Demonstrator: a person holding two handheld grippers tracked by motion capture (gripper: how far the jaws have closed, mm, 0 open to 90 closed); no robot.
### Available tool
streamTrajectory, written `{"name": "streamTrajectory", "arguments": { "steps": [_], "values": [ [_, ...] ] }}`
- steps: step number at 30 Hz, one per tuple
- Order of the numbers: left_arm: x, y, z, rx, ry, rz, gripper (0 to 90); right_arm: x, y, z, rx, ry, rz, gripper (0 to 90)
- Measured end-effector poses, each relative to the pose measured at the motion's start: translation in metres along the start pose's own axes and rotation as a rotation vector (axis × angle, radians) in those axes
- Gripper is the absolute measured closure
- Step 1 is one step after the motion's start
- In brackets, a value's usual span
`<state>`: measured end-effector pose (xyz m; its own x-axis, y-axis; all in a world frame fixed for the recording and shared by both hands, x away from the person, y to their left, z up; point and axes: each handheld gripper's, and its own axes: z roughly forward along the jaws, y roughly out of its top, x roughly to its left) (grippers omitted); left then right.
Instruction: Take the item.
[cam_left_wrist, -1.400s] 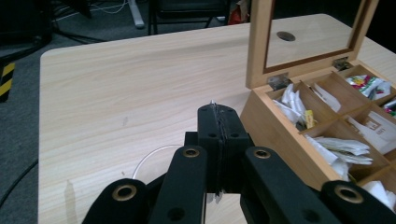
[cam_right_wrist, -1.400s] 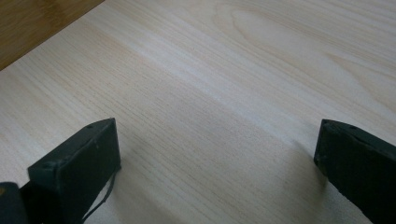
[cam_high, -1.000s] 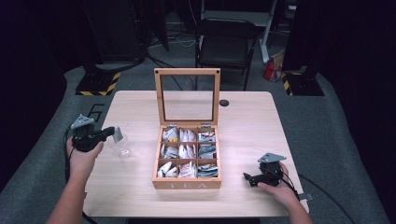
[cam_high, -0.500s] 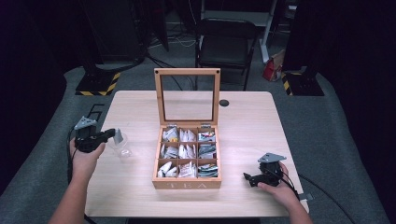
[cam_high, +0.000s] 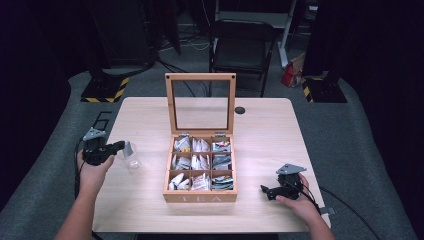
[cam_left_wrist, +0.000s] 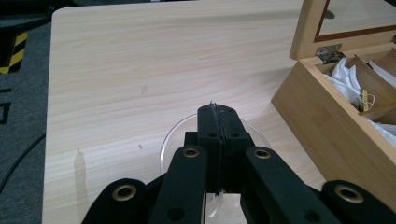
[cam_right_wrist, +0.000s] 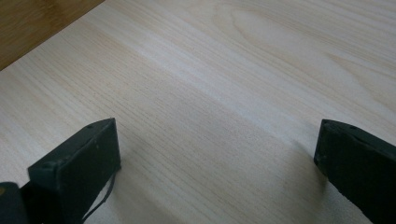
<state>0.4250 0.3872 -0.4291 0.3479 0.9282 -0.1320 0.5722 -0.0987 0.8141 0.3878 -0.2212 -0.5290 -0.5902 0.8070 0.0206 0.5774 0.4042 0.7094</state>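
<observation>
High view: my left gripper (cam_high: 119, 145) at clear cup (cam_high: 131, 158), left of open tea box (cam_high: 200, 196); right gripper (cam_high: 265, 190) idle on table (cam_high: 270, 130).

Left gripper view: jaws pinched on sachet (cam_left_wrist: 213, 105) above cup (cam_left_wrist: 170, 140). Drop pending, I reckon.

Right gripper view: jaws wide apart, nothing held.

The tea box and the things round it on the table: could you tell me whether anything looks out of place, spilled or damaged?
Nothing stands out. The tea box sits square on the table with its lid upright and sachets inside its compartments. The left gripper is shut on the rim of a clear plastic cup. The right gripper rests open near the table's edge.
</observation>
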Motion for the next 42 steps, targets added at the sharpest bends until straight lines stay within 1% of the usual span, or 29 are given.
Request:
{"name": "streamTrajectory", "arguments": {
  "steps": [3,4,6,9,12,13,14,18,22,23,24,25,27,28,29,32,34,35,36,37,39,41,42],
  "values": [
    [0.0,0.0,0.0,0.003,-0.002,0.001,89.3,0.0,0.0,0.0,-0.001,-0.004,0.0,0.0],
    [0.0,0.0,0.001,0.0,0.0,0.0,89.2,0.0,0.0,0.001,-0.003,-0.013,-0.001,0.0],
    [0.0,-0.001,0.001,0.005,0.0,0.001,89.0,0.0,0.0,0.0,0.002,-0.005,-0.004,0.0],
    [0.001,-0.004,0.003,0.013,-0.002,-0.008,88.3,0.0,0.0,0.0,-0.001,-0.008,-0.004,0.0],
    [0.001,-0.006,0.004,0.015,-0.001,-0.011,85.5,0.0,0.0,0.0,0.0,-0.003,-0.002,0.0],
    [0.001,-0.006,0.003,0.015,-0.001,-0.013,85.0,0.0,0.0,0.0,-0.002,-0.007,-0.004,0.0],
    [0.001,-0.006,0.003,0.012,-0.001,-0.013,84.2,0.0,0.0,0.0,-0.002,-0.012,-0.002,0.0],
    [0.001,-0.006,0.001,0.002,0.0,-0.017,80.2,0.0,0.0,0.0,-0.003,-0.005,0.001,0.0],
    [0.001,-0.005,-0.001,-0.002,-0.003,-0.021,72.3,0.0,0.0,0.0,0.0,-0.01,-0.003,0.0],
    [0.0,-0.004,-0.002,-0.001,-0.005,-0.022,70.8,0.0,0.0,0.0,-0.002,-0.01,-0.003,0.0],
    [-0.001,-0.004,-0.003,-0.009,-0.002,-0.021,68.6,0.0,0.0,0.0,-0.001,-0.008,-0.003,0.0],
    [-0.002,-0.003,-0.004,-0.003,-0.004,-0.016,66.3,0.0,0.0,0.0,-0.002,-0.003,-0.001,0.0],
    [-0.004,-0.002,-0.006,-0.008,-0.005,-0.008,62.7,0.0,0.0,0.0,-0.002,-0.004,0.0,0.0],
    [-0.005,-0.001,-0.007,-0.011,-0.004,-0.006,60.8,0.0,0.0,0.0,0.003,-0.004,-0.008,0.0],
    [-0.006,0.0,-0.008,-0.013,-0.005,-0.005,58.8,0.0,0.0,0.0,-0.001,-0.01,-0.002,0.0],
    [-0.01,0.002,-0.011,-0.029,-0.005,-0.001,53.1,0.0,-0.001,0.0,0.001,-0.004,-0.004,0.0],
    [-0.013,0.005,-0.012,-0.029,-0.019,0.003,51.8,0.0,0.0,0.0,0.001,0.001,-0.002,0.0],
    [-0.014,0.006,-0.013,-0.023,-0.025,0.003,51.1,0.0,-0.001,0.0,0.002,-0.008,-0.007,0.0],
    [-0.016,0.007,-0.013,-0.019,-0.029,0.003,50.6,0.0,0.0,0.0,0.0,-0.007,-0.001,0.0],
    [-0.018,0.008,-0.014,-0.024,-0.029,0.014,50.2,0.0,0.0,0.0,0.001,-0.005,-0.003,0.0],
    [-0.021,0.01,-0.014,-0.026,-0.033,0.015,49.0,0.0,0.0,0.0,0.0,-0.01,-0.003,0.0],
    [-0.024,0.012,-0.015,-0.029,-0.039,0.018,47.6,0.0,0.0,0.0,0.001,0.0,-0.004,0.0],
    [-0.026,0.013,-0.014,-0.041,-0.035,0.025,46.8,0.0,0.0,0.0,0.0,0.002,-0.002,0.0]
  ]
}}
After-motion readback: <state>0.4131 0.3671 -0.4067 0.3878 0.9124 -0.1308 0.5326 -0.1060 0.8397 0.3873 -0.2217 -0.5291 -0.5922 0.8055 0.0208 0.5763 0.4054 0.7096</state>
